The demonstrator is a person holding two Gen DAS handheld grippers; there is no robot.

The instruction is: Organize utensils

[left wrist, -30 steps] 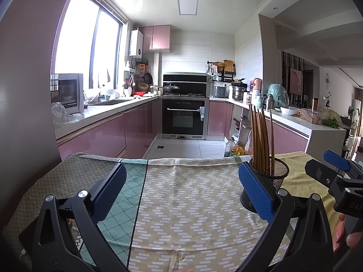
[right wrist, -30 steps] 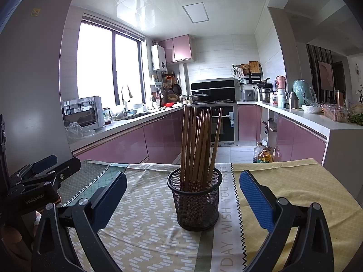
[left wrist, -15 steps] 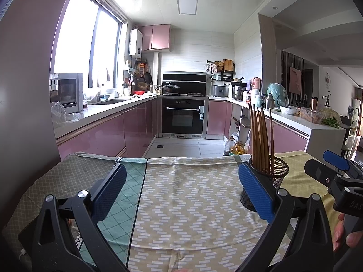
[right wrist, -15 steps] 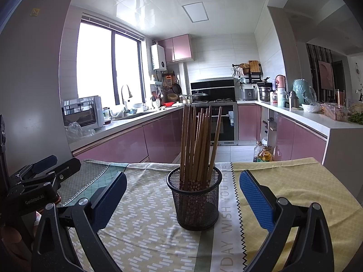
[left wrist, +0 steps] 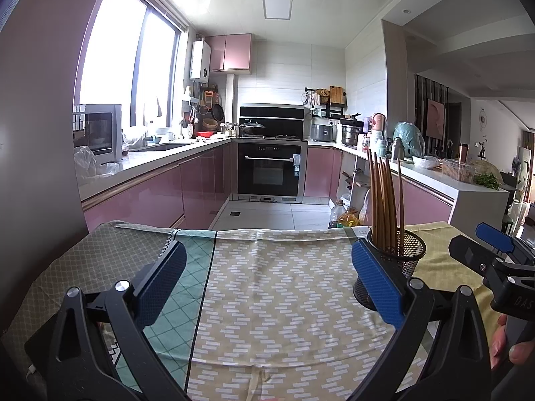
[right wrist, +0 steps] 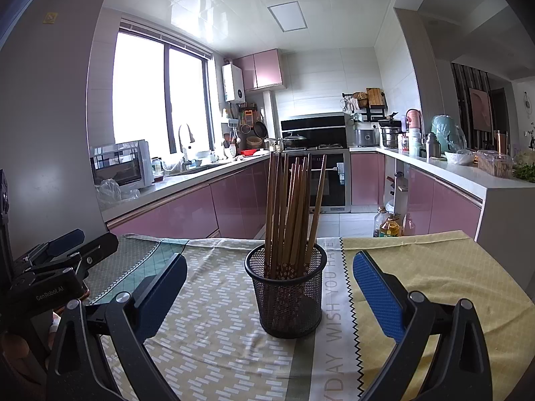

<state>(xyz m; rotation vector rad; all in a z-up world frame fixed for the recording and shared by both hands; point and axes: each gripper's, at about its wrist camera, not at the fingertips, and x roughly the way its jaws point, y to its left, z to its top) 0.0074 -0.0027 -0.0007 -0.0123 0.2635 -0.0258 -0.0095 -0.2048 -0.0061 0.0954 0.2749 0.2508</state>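
On bench (right wrist: 434,267), mesh cup (right wrist: 287,297) with chopsticks (right wrist: 291,214) stands between your right hand-held gripper (right wrist: 269,295) spread fingers; left hand-held gripper (left wrist: 267,284) spread, empty.

a patchwork cloth (left wrist: 281,287) covers the near desk. far ahead stands a black oven (left wrist: 271,169) between pink cabinets (left wrist: 200,183), a microwave (left wrist: 98,132) on the left counter (by the window), oil bottles (right wrist: 389,225) on the floor at right.

home kitchen | pink cabinets (left wrist: 207,183) | built-in oven (left wrist: 271,170) | sink (right wrist: 197,167)
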